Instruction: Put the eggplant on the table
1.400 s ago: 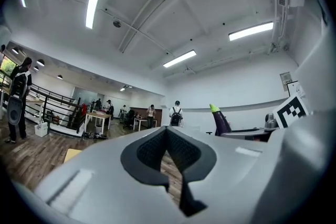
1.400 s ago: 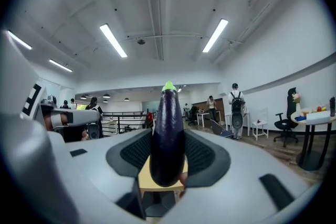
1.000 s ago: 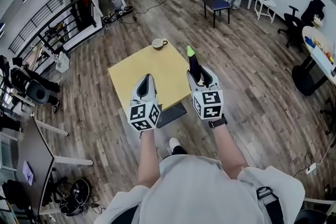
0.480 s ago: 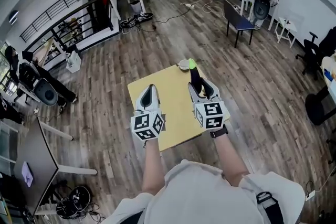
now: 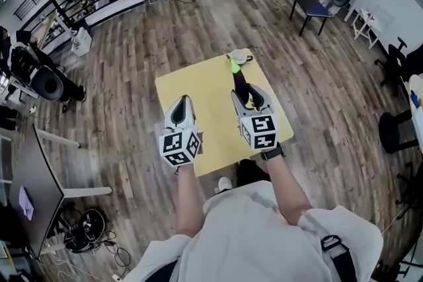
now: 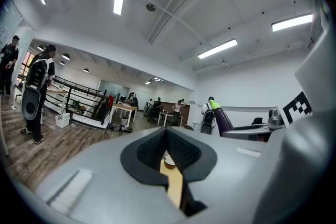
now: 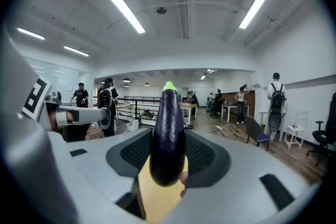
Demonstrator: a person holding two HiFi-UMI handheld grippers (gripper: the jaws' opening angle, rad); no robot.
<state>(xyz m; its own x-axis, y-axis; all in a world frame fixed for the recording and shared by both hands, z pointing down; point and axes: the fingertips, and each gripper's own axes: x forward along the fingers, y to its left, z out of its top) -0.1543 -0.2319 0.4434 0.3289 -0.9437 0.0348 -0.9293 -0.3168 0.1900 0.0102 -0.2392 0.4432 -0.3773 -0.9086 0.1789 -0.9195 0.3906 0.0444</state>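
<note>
1. Closest to us, the left gripper (image 5: 183, 102) is closed up. In its own view the dark pads meet at the tips with nothing between them, just a sliver of yellow showing through lower down.
2. Right next to it, the right gripper (image 5: 249, 92) is clamped on the eggplant (image 7: 168, 128). Both pads press on the dark purple body from either side.
3. The eggplant stands pretty much upright in that grip, bright green cap on top, rounded end hanging below the pads. So it's held in the air and not lying on anything.
4. Under both grippers we've got the yellow surface (image 5: 198, 86). In the head view the eggplant sits over its far right part.
5. A bit further out, a small cup (image 5: 238, 57) sits at the far edge of the surface, just past the green cap.
6. Beyond that it's wooden floor (image 5: 132, 63) all around, with a dark chair (image 5: 312, 4) well off to the far right.
</note>
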